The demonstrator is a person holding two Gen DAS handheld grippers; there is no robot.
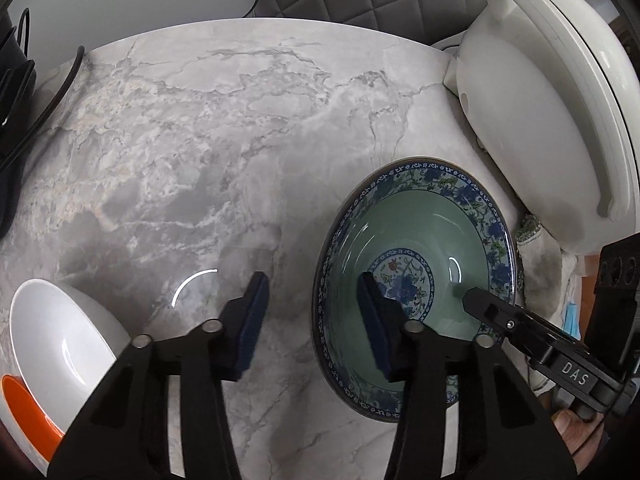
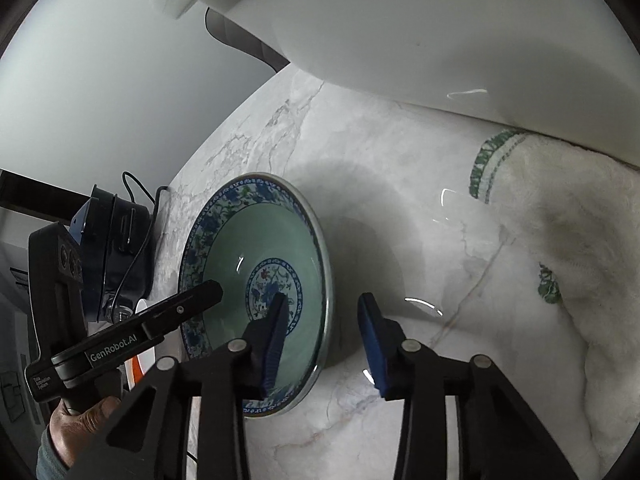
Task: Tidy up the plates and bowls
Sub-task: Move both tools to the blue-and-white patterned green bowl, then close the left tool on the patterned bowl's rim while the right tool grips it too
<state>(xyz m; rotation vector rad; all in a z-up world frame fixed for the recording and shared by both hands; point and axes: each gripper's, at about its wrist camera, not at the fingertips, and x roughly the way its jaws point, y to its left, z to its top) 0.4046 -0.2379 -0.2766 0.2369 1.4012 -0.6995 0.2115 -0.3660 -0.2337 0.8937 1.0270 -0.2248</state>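
A green bowl with a blue floral rim [image 1: 416,240] [image 2: 260,240] stands on the marble table [image 1: 200,140]. My left gripper [image 1: 316,320] is open and straddles the bowl's left rim, one pad inside, one outside. My right gripper [image 2: 324,340] is open and straddles the bowl's right rim the same way. Each gripper shows in the other's view: the right one [image 1: 500,316] and the left one [image 2: 160,320] reach over the bowl. A white bowl [image 1: 60,336] sits on an orange and white plate [image 1: 24,412] at the lower left.
A large white appliance with a lid [image 1: 540,100] [image 2: 440,20] stands right behind the green bowl. A white towel with green print [image 2: 540,260] lies to the right. Black cables and a device [image 1: 16,80] [image 2: 116,248] sit at the table's left edge.
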